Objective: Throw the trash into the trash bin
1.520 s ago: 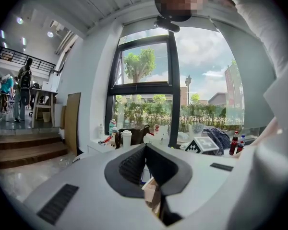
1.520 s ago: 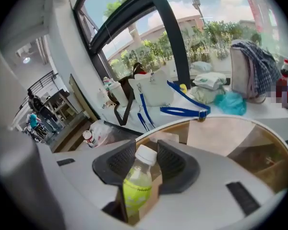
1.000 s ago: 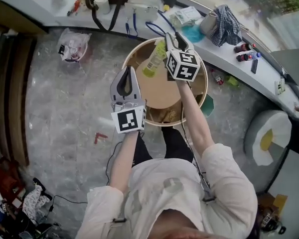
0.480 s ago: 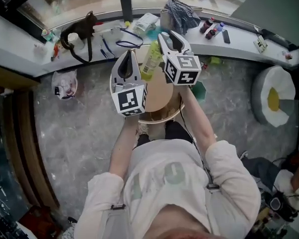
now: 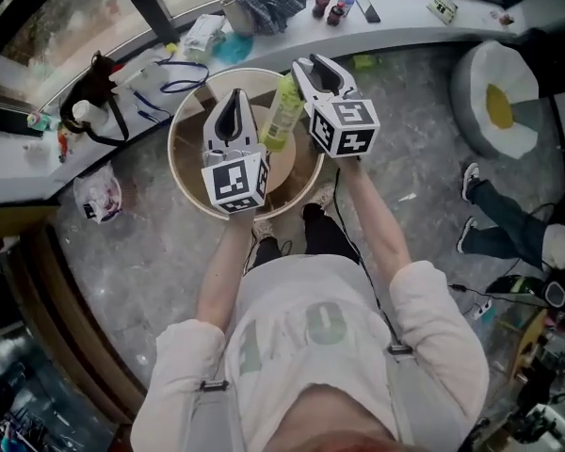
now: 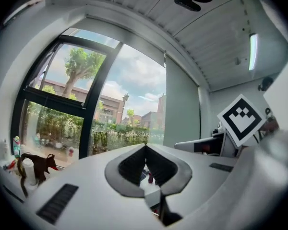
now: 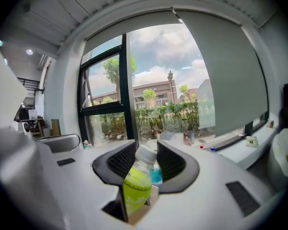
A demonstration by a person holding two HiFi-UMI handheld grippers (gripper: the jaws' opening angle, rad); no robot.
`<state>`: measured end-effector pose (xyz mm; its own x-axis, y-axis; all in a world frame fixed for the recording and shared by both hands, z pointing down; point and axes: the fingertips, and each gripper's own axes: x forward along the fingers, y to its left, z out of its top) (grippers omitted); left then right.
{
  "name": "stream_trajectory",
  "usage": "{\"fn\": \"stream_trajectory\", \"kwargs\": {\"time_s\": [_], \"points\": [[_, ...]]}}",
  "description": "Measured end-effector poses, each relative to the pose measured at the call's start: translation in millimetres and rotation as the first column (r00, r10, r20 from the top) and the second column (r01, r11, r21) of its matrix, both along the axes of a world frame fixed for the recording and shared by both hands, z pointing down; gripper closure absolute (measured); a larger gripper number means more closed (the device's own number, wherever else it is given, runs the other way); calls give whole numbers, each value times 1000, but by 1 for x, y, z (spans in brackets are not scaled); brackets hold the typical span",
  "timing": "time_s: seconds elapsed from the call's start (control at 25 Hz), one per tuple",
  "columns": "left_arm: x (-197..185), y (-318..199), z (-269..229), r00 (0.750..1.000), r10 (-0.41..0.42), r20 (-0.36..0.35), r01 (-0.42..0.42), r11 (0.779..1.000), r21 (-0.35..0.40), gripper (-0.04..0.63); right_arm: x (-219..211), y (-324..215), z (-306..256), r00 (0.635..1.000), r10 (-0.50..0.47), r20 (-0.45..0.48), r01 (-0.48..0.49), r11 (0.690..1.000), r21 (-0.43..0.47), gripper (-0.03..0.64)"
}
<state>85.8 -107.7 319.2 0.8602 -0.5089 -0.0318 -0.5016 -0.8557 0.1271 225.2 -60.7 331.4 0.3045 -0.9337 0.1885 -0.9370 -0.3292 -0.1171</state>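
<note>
Over the round tub [image 5: 173,153], which I take for the bin though I cannot be sure, both grippers are held out about level. At the left, the left gripper [image 6: 145,147] has its jaws pressed together, with nothing between them. Just right of it hangs the bottle [image 5: 284,113], yellow-green with a white cap; seen from above, it lies over the tub's far side. Its long axis is nearly upright, with the cap up between the pads and the body below them. At the right, the right gripper [image 7: 147,153] pinches it near the neck. So the drop belongs to the right hand: spreading those jaws should, I judge, let the bottle fall inside the rim.
</note>
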Motion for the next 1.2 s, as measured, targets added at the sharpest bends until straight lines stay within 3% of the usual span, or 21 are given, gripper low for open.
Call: {"fn": "stream_trajectory", "kwargs": {"time_s": [0.4, 0.6, 0.68, 0.88, 1.2], "points": [[144, 79, 41, 981, 176, 84, -177, 984, 6, 584, 134, 103, 52, 990, 141, -33, -142, 988, -62, 471], [212, 118, 107, 974, 193, 122, -186, 980, -69, 584, 202, 149, 125, 985, 171, 17, -167, 976, -139, 471], [227, 130, 137, 973, 185, 134, -172, 979, -106, 584, 216, 161, 152, 988, 153, -10, -152, 977, -150, 471], [254, 136, 204, 981, 146, 132, -129, 983, -128, 584, 245, 168, 231, 978, 113, -177, -139, 980, -142, 471], [256, 125, 297, 977, 142, 162, -117, 981, -155, 584, 249, 170, 379, 955, 122, -271, -178, 965, -193, 469]]}}
